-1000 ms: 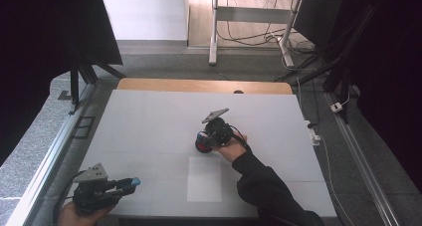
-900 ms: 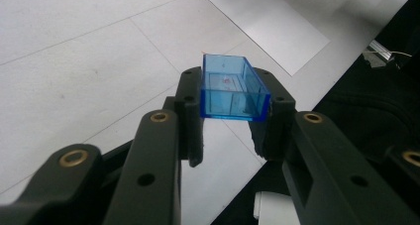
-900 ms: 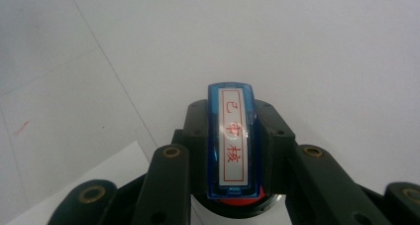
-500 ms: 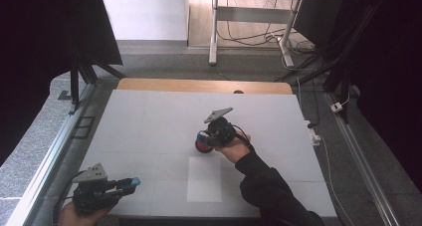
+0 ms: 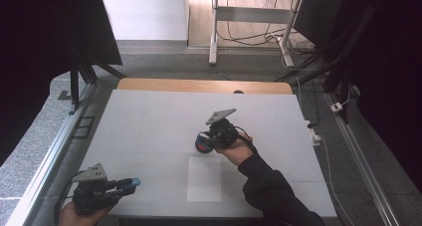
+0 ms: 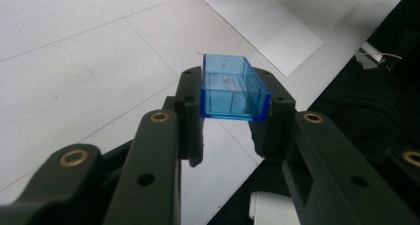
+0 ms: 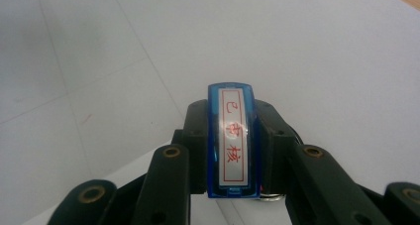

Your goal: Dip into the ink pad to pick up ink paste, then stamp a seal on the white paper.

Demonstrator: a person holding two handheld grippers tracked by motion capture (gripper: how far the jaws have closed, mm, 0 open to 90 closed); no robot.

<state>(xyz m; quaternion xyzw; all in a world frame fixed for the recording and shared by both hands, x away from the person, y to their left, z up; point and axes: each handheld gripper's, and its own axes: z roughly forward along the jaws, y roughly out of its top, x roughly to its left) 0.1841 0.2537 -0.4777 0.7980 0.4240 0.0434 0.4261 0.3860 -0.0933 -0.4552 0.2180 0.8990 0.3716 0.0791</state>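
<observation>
A clear blue plastic cap (image 6: 233,88) is pinched by the left gripper (image 5: 130,182) near the table's front left corner. A blue stamp body with a red-lettered label (image 7: 234,140) is clamped by the right gripper (image 5: 201,142) above mid-table. Between them, a white paper sheet (image 5: 204,178) is laid flat on the white table (image 5: 149,121).

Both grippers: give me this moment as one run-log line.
left gripper: shut on blue cap | right gripper: shut on blue stamp, label visible | white sheet: flat on table, untouched
</observation>
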